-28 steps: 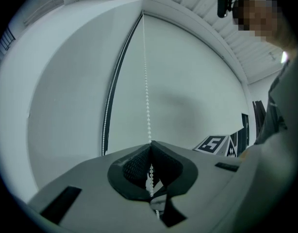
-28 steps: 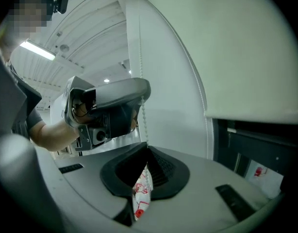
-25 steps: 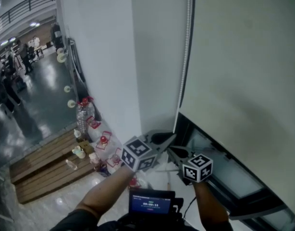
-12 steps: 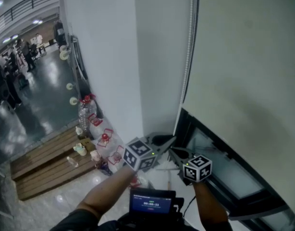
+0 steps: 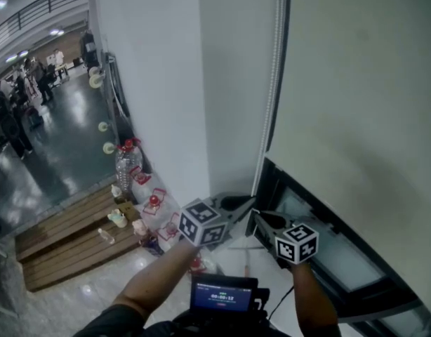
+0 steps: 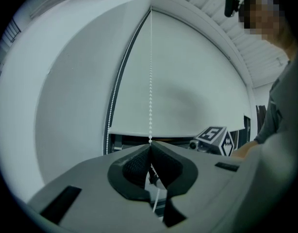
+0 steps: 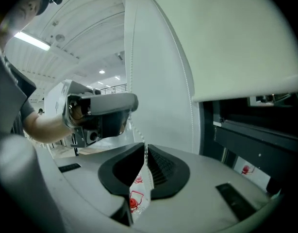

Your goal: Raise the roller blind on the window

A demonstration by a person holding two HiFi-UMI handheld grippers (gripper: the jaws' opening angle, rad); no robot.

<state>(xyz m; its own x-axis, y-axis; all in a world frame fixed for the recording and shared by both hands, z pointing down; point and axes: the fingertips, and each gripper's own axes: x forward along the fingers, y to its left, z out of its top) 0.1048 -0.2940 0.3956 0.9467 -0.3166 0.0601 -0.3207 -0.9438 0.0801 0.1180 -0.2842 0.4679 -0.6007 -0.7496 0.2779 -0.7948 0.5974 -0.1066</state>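
The cream roller blind (image 5: 356, 83) hangs part-way down over the dark window (image 5: 328, 251). Its white bead chain (image 5: 273, 97) runs down along the blind's left edge. My left gripper (image 5: 252, 201) points level and is shut on one strand of the chain (image 6: 150, 81), which enters its tips (image 6: 150, 143). Just below and right of it is my right gripper (image 5: 259, 217). Its jaws have just been opening. They stand a narrow slit apart (image 7: 145, 148), with the chain (image 7: 134, 125) running loose between them.
A white pillar (image 5: 159, 83) stands left of the window. At its foot are water bottles and bags (image 5: 135, 181) beside a wooden platform (image 5: 68, 237). A small screen (image 5: 222, 293) sits at the person's chest. People stand in the hall at far left (image 5: 12, 118).
The right gripper's marker cube has shifted slightly to the right. The left gripper stays in place on the chain. The blind's bottom edge is at the same height.
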